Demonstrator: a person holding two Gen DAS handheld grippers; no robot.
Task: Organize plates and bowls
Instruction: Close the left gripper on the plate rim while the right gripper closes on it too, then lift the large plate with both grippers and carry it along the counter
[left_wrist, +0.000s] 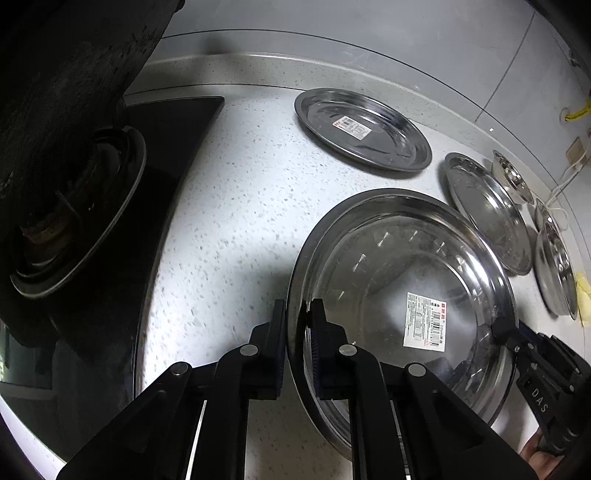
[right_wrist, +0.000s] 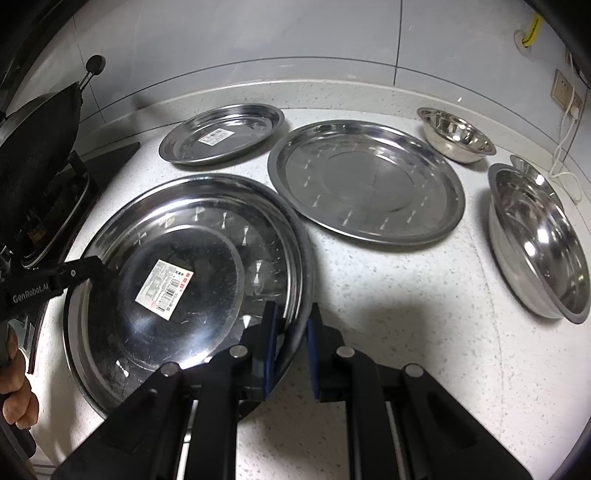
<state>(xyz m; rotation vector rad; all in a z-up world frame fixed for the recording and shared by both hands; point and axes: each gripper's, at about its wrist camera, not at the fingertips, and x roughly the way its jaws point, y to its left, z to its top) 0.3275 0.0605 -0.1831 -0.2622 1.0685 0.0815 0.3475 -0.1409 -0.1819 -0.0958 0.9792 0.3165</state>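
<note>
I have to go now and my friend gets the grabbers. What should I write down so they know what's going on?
Left gripper: shut on the left rim of the big stickered plate.
Right gripper: shut on the same plate's right rim.
That plate sits nearest, beside the stove.
Behind it: a smaller stickered plate and a plain plate, each lying alone on the counter.
At the right: a small bowl and a bigger bowl, with another rim just behind it.
Done: nothing stacked yet.
Left: probably lift the big plate with both grippers, stack the plates, nest the bowls.
</note>
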